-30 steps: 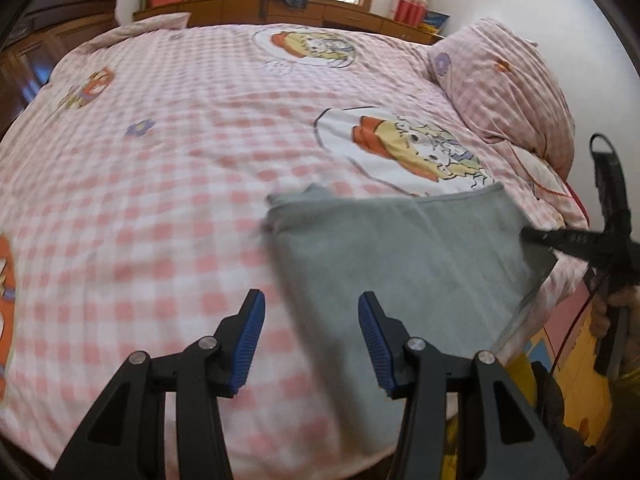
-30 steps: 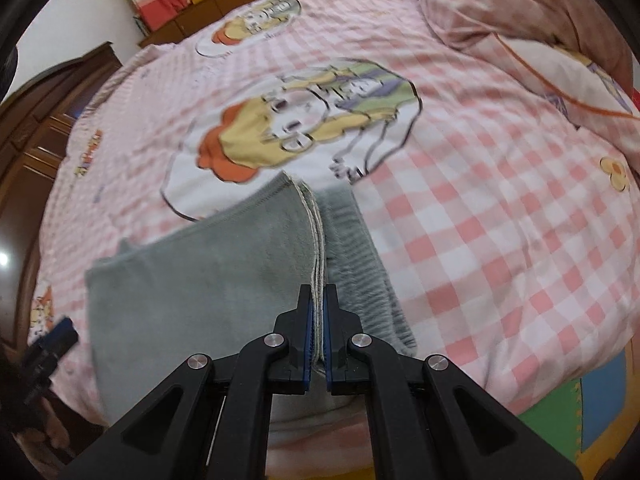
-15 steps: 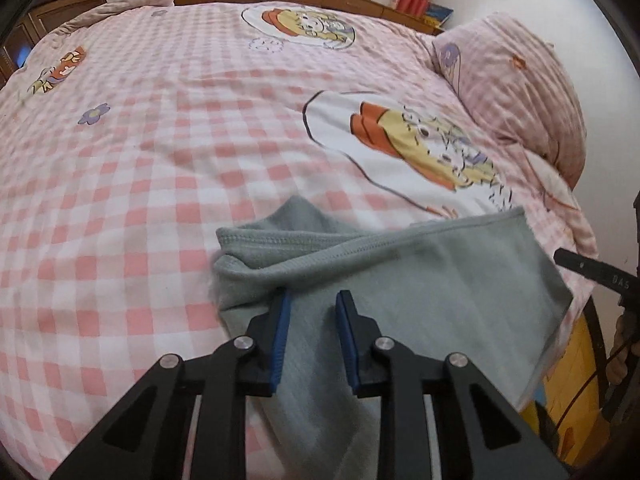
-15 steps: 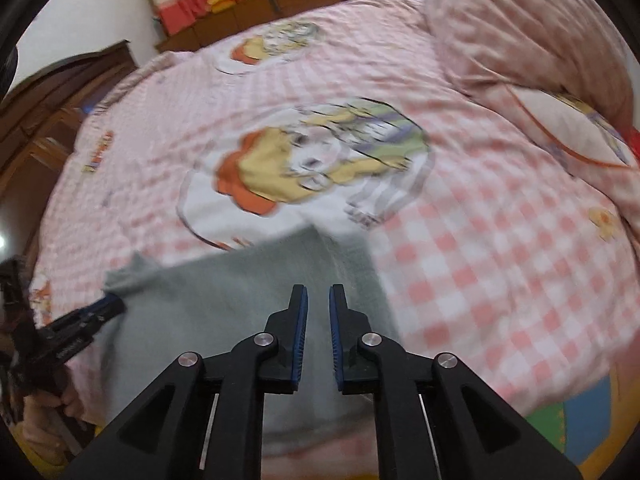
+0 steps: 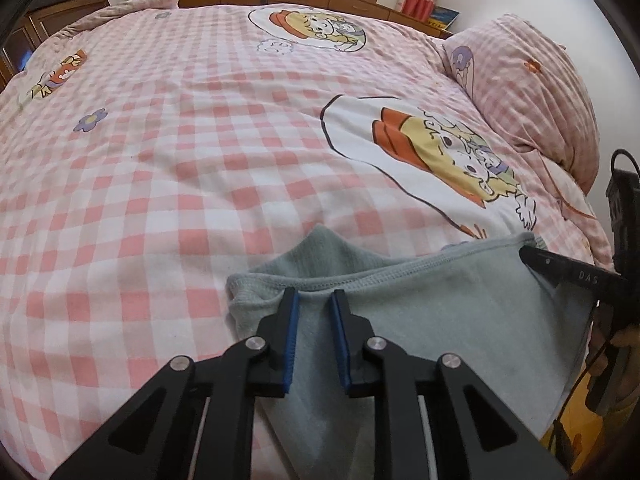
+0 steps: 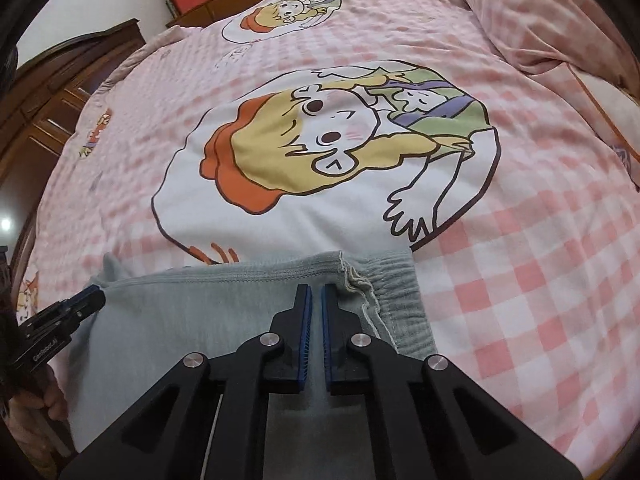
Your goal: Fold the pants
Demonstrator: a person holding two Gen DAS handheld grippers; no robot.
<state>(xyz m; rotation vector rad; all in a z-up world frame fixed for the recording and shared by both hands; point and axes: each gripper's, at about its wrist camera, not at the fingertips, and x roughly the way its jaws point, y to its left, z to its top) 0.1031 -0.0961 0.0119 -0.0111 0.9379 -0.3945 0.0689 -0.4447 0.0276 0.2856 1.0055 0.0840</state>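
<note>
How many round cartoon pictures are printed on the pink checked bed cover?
2 round cartoon pictures: one just beyond the grey folded pants, at, one near the bed's far edge. Smaller non-round prints lie left; others may be hidden.

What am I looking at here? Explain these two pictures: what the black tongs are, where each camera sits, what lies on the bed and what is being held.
There is no robot here. A person holds a hand tool in each hand, each with two black fingers tipped with blue pads, and a wide-angle camera on each tool looks forward along those fingers. One picture is from the left tool, the other from the right, so each also shows the other tool at its edge.

A pink checked bedcover with cartoon prints covers the bed, with a matching pillow at one side. On the near edge lie grey pants, already folded over.

The left gripper has just been closing on one end of the pants' far edge, with cloth between its pads. The right gripper is shut on the other end, beside the waistband.
</note>
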